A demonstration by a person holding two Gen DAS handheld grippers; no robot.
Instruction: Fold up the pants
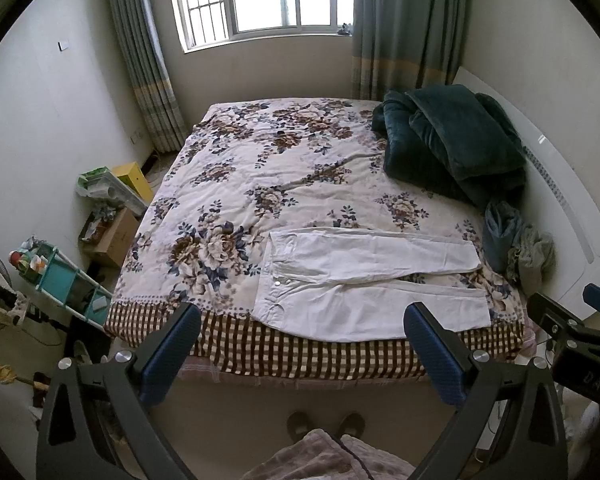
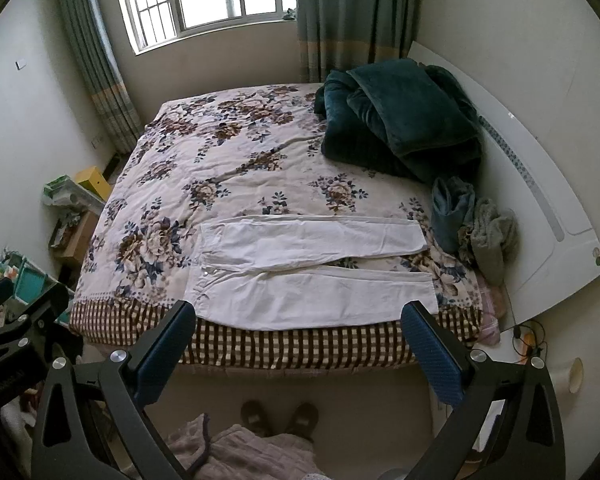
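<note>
The pants [image 1: 364,280] were plain white. The bedspread [image 1: 240,168] was cream with brown-and-blue flowers and a brown checked border; the blanket [image 1: 452,140] was dark teal.

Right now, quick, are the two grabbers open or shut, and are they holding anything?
Left gripper: jaws open, holding nothing.
Right gripper: jaws open, holding nothing.

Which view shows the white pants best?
The right wrist view: the white pants lie nearly centred, both legs unobstructed. In the left wrist view the pants sit right of centre, one tool finger overlapping the near leg's edge.
</note>
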